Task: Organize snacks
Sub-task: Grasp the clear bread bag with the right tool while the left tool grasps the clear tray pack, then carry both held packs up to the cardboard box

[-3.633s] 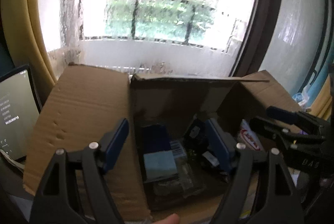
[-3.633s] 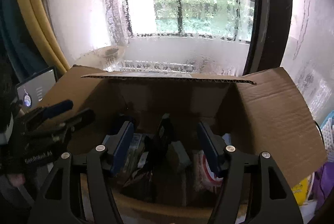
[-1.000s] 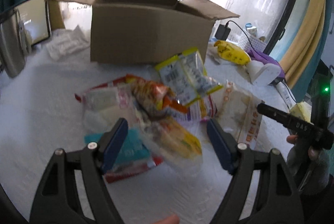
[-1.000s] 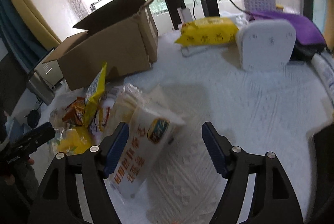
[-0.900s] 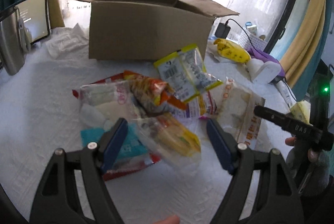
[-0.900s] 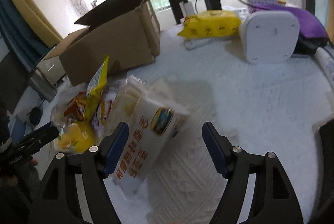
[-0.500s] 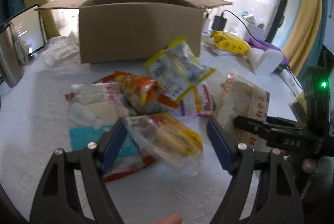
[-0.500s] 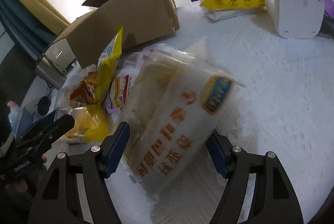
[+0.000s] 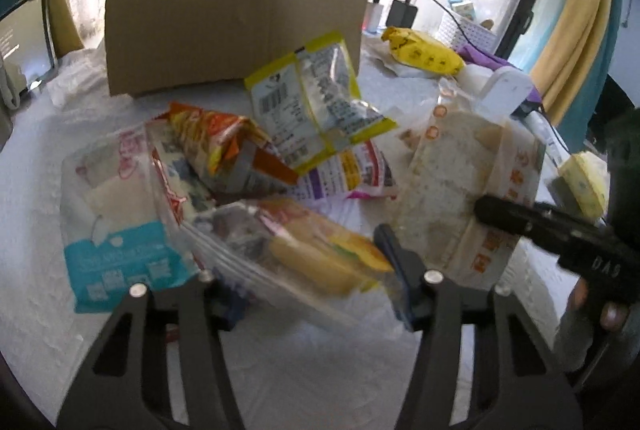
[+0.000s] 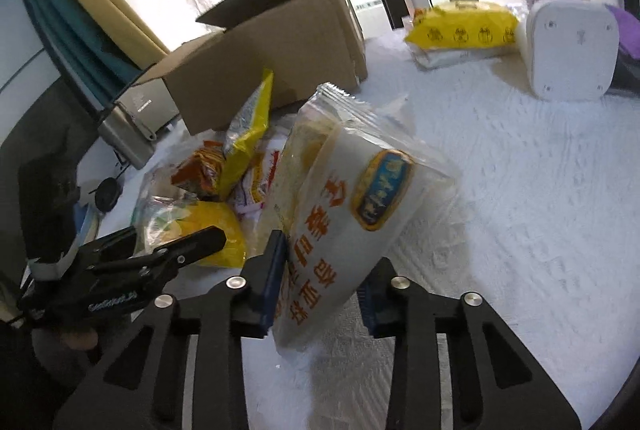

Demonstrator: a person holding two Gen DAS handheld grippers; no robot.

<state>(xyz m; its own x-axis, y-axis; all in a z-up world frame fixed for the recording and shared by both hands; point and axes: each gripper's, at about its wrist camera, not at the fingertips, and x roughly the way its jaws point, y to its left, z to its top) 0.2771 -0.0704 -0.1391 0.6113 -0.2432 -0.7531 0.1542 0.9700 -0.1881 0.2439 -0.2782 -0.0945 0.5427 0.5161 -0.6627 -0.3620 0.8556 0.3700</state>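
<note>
Several snack bags lie heaped on the white tablecloth (image 9: 312, 370) in front of an open cardboard box (image 9: 232, 25). My left gripper (image 9: 312, 286) is closing its jaws around a clear bag of yellow bread (image 9: 320, 254), and both pads touch the bag's ends. My right gripper (image 10: 322, 286) is shut on the lower end of a white bread bag with orange lettering (image 10: 352, 205), which stands tilted. The left wrist view shows that same white bag (image 9: 452, 181) to the right of the heap. Behind lie a yellow-edged clear bag (image 9: 316, 105), an orange bag (image 9: 216, 137) and a teal-labelled bag (image 9: 120, 226).
A yellow wipes pack (image 10: 464, 27) and a white device (image 10: 568, 45) sit at the back right, with chargers and a white basket (image 9: 468, 29) by the window. A silver box (image 10: 132, 117) and a screen (image 9: 20, 41) stand left of the cardboard box.
Both grippers' jaws have narrowed. The right gripper closed onto the white bread bag. The left jaws came in against the yellow bread bag.
</note>
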